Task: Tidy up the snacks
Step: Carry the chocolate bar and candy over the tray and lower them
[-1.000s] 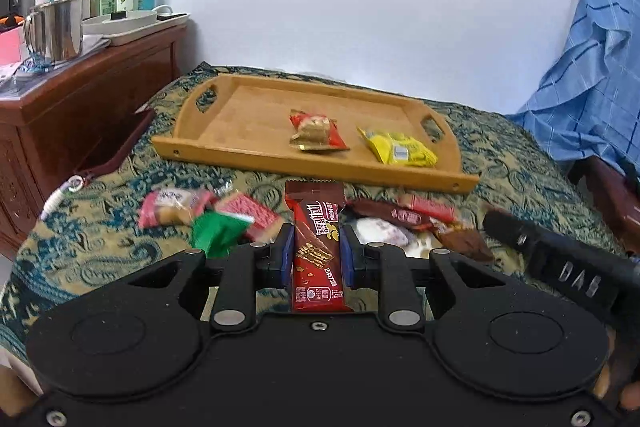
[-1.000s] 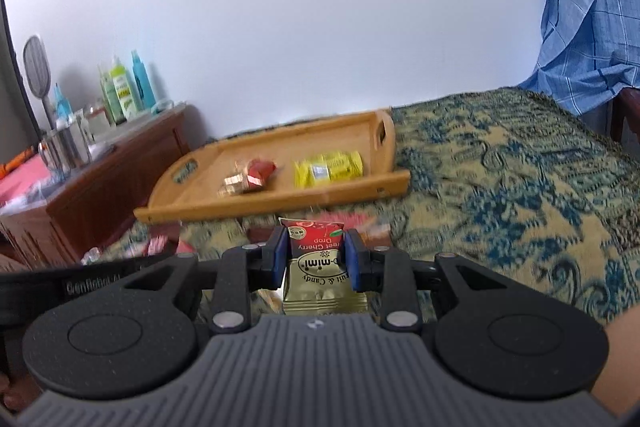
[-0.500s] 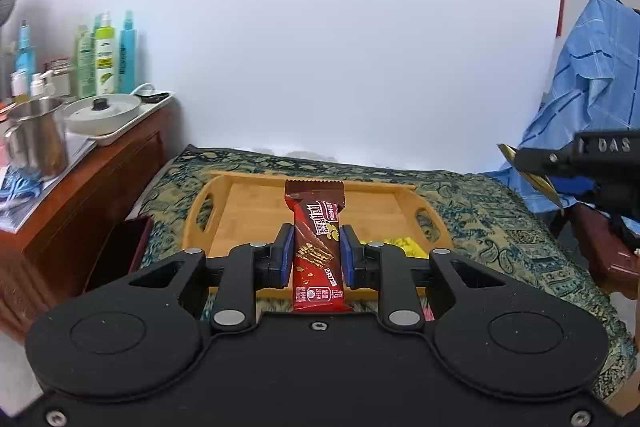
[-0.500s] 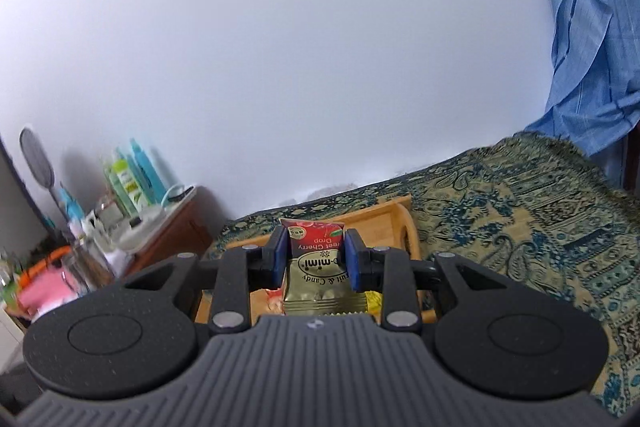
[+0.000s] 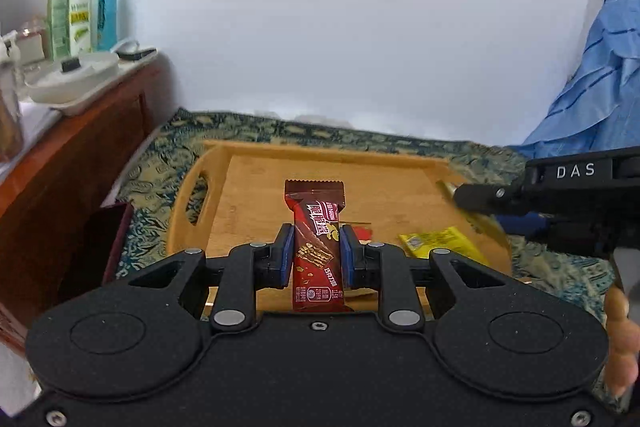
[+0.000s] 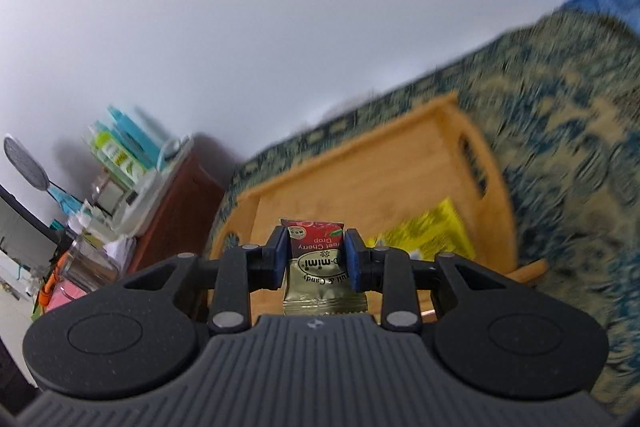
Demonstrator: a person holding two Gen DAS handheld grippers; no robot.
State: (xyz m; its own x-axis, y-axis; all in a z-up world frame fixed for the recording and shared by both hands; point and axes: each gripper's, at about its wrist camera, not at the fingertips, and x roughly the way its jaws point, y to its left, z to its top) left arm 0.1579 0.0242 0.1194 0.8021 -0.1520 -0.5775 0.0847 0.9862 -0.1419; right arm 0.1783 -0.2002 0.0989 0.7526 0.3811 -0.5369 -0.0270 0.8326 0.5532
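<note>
Chocolate bar (image 5: 316,247): clamped upright in left gripper (image 5: 314,255)
Candy packet (image 6: 316,267): pinched by right gripper (image 6: 316,259)
Wooden tray (image 5: 248,187): yellow packet (image 5: 440,245) at 3 o'clock

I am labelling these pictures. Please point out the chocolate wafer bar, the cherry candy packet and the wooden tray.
chocolate wafer bar (image 5: 317,247), left wrist view, middle of its red wrapper.
cherry candy packet (image 6: 317,259), right wrist view, printed face between the pads.
wooden tray (image 5: 256,187), left wrist view, bare floor near its far left corner.
</note>
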